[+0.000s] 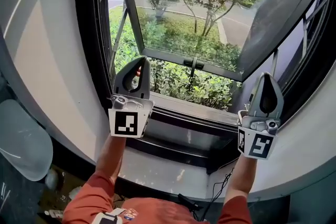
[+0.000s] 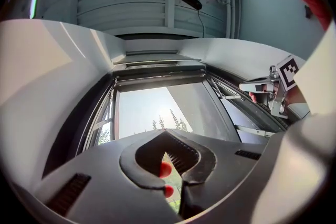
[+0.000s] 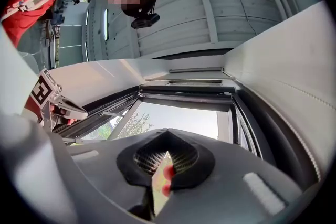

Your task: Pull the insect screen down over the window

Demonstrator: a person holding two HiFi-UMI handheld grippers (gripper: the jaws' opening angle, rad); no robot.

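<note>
The window [image 1: 184, 23] has its sash swung outward over trees and shrubs, with a dark handle [image 1: 193, 65] on the sash's lower rail. A grey, dim panel [image 1: 273, 18] covers the right part of the opening; I cannot tell whether it is mesh or glass. A dark rail [image 2: 157, 66] runs across the top of the frame, and it shows in the right gripper view too [image 3: 184, 84]. My left gripper [image 1: 140, 60] is raised before the lower left of the opening, shut and empty [image 2: 167, 134]. The right gripper [image 1: 265, 77] is held at the lower right, also shut on nothing [image 3: 167, 134].
A dark sill ledge [image 1: 178, 139] runs below the opening, with a pale shelf [image 1: 173, 173] under it and a black cable [image 1: 215, 191] hanging near the right arm. A grey rounded object [image 1: 21, 139] sits at the lower left. White wall reveals flank the window.
</note>
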